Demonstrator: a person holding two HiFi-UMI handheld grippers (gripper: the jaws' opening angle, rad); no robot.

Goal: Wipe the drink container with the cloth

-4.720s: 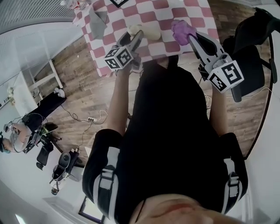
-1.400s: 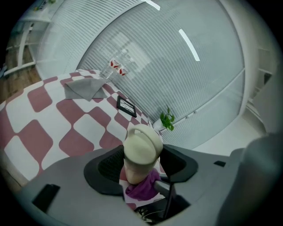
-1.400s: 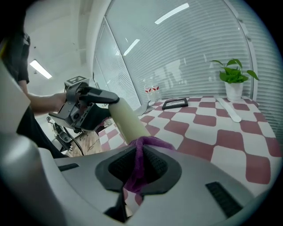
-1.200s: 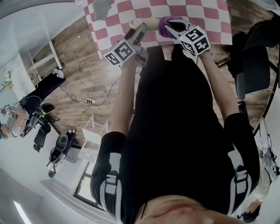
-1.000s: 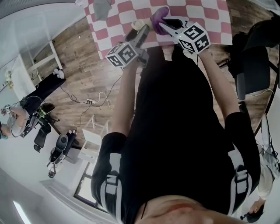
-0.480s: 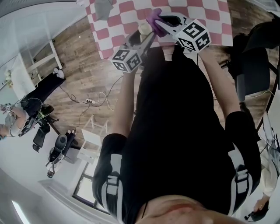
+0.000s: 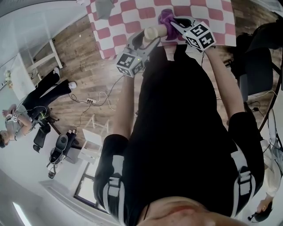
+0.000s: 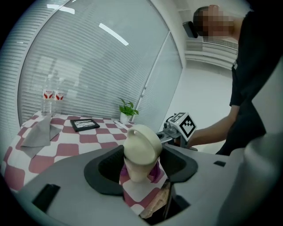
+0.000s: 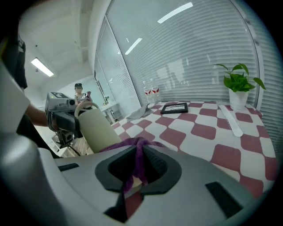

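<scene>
Cream, purple and red-white checks.
The drink container (image 7: 152,32) is cream, the cloth (image 7: 165,17) purple, the tablecloth (image 7: 126,17) red-and-white checked; the left gripper (image 8: 140,165) and right gripper (image 9: 138,170) are grey with black pads, and the floor (image 7: 84,66) is brown wood-grain.

There: the red-and-white checked worktop (image 7: 132,20) runs off the head view's top edge, and the crumpled grey cloth (image 7: 103,7) is clipped with it. The soft purple cloth (image 7: 165,16) half vanishes behind the right tool (image 7: 173,22). In the right gripper view, the cream cylindrical drink container (image 9: 96,128) loses its lower end behind that tool's grey body.
</scene>
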